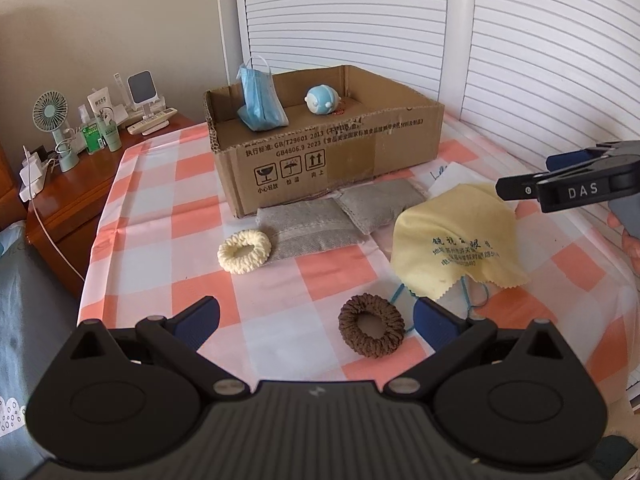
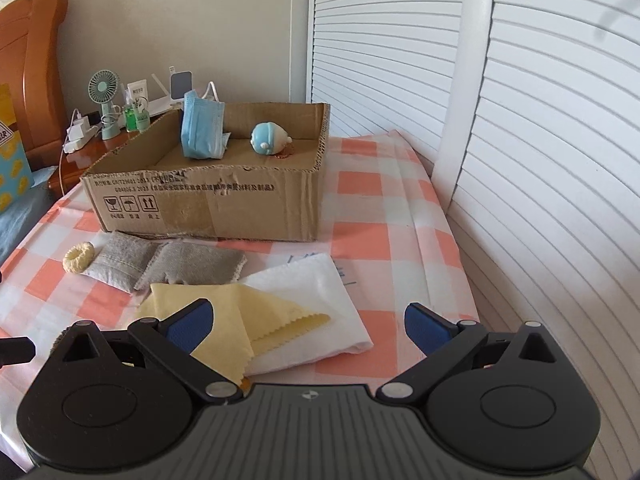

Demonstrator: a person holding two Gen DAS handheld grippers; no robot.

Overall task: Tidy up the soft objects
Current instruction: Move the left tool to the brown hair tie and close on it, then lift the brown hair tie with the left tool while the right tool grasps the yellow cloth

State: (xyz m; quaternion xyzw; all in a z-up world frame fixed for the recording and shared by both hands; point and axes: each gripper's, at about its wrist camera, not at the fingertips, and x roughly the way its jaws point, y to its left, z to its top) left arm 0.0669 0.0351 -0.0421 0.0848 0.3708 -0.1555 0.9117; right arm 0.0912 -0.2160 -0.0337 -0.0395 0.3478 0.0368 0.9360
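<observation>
Hovering left hand-held gripper (image 1: 316,322) spread wide, brown scrunchie (image 1: 371,325) between fingers

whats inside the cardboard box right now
Inside the cardboard box are a blue face mask propped at the back-left and a small blue plush toy. The near wall hides the floor's front strip.

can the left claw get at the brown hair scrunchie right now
Probably yes. The left claw is open, and the brown scrunchie lies flat on the checked cloth just ahead between its fingers, with nothing over it. The yellow cloth lies off to the side.
</observation>
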